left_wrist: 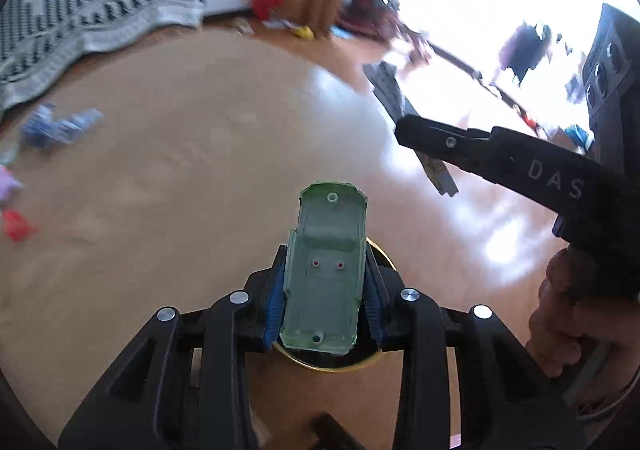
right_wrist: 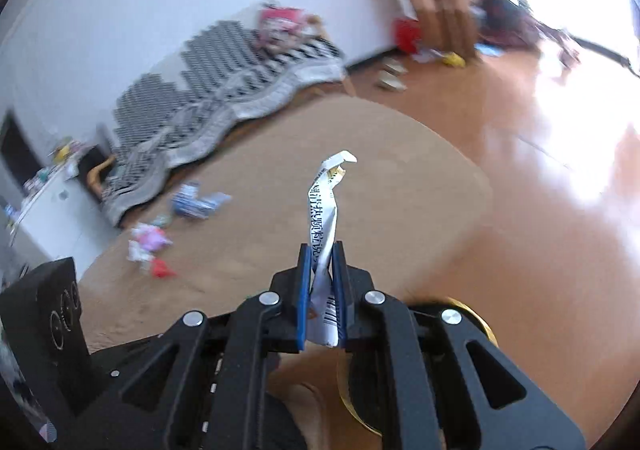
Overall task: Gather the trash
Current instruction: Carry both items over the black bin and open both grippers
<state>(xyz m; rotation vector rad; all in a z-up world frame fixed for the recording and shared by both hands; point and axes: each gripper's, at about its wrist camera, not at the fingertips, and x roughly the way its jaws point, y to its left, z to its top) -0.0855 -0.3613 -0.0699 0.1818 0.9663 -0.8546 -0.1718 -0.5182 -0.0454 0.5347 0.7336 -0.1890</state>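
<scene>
While my left gripper (left_wrist: 325, 290) clamped a green plastic toy-car shell (left_wrist: 326, 270) and my right gripper (right_wrist: 322, 290) pinched a twisted white wrapper (right_wrist: 325, 226), both hung above the gold-rimmed bin (left_wrist: 376, 250); neither was dropped yet, and beyond it blue packets (right_wrist: 198, 203) and a red scrap (right_wrist: 162, 270) remained on the tan rug (right_wrist: 360, 169).
</scene>
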